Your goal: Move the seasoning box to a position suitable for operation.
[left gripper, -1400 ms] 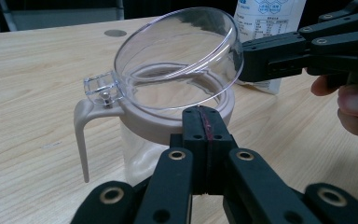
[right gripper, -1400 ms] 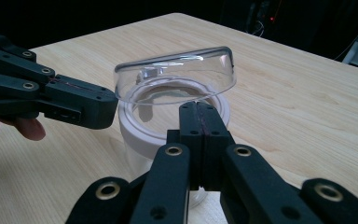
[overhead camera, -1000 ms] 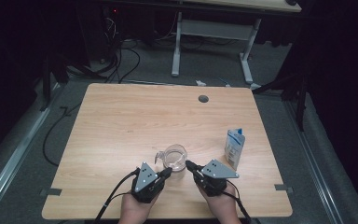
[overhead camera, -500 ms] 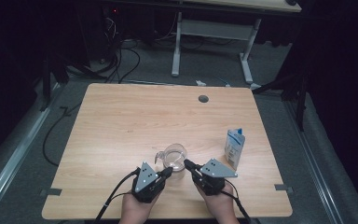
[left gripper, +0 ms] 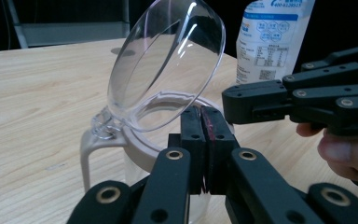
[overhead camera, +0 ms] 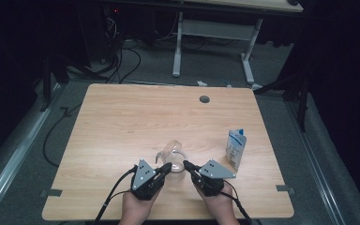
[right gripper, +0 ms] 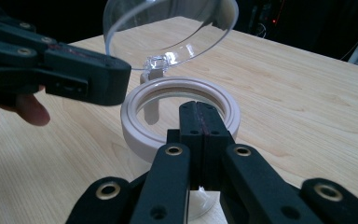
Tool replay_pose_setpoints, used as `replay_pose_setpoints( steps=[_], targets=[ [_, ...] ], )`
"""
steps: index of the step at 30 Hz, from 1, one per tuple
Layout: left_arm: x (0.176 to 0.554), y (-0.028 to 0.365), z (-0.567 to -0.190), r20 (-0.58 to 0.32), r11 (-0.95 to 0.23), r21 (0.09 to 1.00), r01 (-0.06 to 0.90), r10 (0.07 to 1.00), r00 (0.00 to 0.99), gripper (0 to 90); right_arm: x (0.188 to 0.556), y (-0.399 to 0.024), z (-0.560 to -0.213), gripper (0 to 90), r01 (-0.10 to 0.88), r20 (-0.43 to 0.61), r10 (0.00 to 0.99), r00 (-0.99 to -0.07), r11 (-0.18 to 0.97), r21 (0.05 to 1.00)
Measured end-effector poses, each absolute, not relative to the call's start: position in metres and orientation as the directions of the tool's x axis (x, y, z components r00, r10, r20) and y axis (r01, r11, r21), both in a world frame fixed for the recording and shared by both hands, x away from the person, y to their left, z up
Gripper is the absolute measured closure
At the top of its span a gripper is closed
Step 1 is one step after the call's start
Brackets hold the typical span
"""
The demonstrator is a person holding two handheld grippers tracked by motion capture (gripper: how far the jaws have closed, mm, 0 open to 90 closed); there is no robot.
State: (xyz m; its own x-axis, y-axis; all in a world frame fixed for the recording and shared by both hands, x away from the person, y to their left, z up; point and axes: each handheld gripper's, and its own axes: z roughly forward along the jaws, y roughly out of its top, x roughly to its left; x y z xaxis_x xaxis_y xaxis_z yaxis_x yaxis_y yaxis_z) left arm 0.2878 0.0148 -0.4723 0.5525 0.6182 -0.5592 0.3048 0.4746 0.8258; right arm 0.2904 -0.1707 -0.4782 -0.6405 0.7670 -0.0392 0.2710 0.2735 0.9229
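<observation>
A clear jug (overhead camera: 177,161) with a pale rim (right gripper: 133,123) and a side handle (left gripper: 86,156) stands at the table's near middle. Its clear domed lid (left gripper: 168,60) is hinged up and tilts back over the opening. My left gripper (left gripper: 204,116) is shut, its tips right at the near side of the rim. My right gripper (right gripper: 199,109) is shut too, its tips over the rim's opposite edge. The two grippers (overhead camera: 168,167) (overhead camera: 186,164) flank the jug and point at each other. I see nothing between either pair of jaws.
A white and blue carton (overhead camera: 236,149) stands upright to the right of the jug, near the table's right edge. A round cable hole (overhead camera: 204,99) sits at the far side of the wooden table (overhead camera: 122,122). Table legs and cables lie on the floor beyond.
</observation>
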Motion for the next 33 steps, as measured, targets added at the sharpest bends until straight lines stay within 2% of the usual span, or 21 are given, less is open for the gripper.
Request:
replay_pose_setpoints(
  steps=[18,26,33],
  targets=[
    [0.295,0.037,-0.471,-0.566,0.51,0.819,0.262,0.643,0.516,87.1,0.29,-0.171,-0.479,90.0,0.265,-0.047,0.766,-0.641,0.277,0.924],
    [0.291,0.04,-0.476,-0.548,0.483,0.833,0.27,0.652,0.524,83.2,0.289,-0.17,-0.478,90.0,0.264,-0.049,0.766,-0.641,0.281,0.923],
    [0.295,0.059,-0.491,-0.523,0.436,0.852,0.289,0.696,0.492,79.8,0.288,-0.17,-0.476,89.9,0.262,-0.041,0.757,-0.653,0.276,0.925]
  ],
)
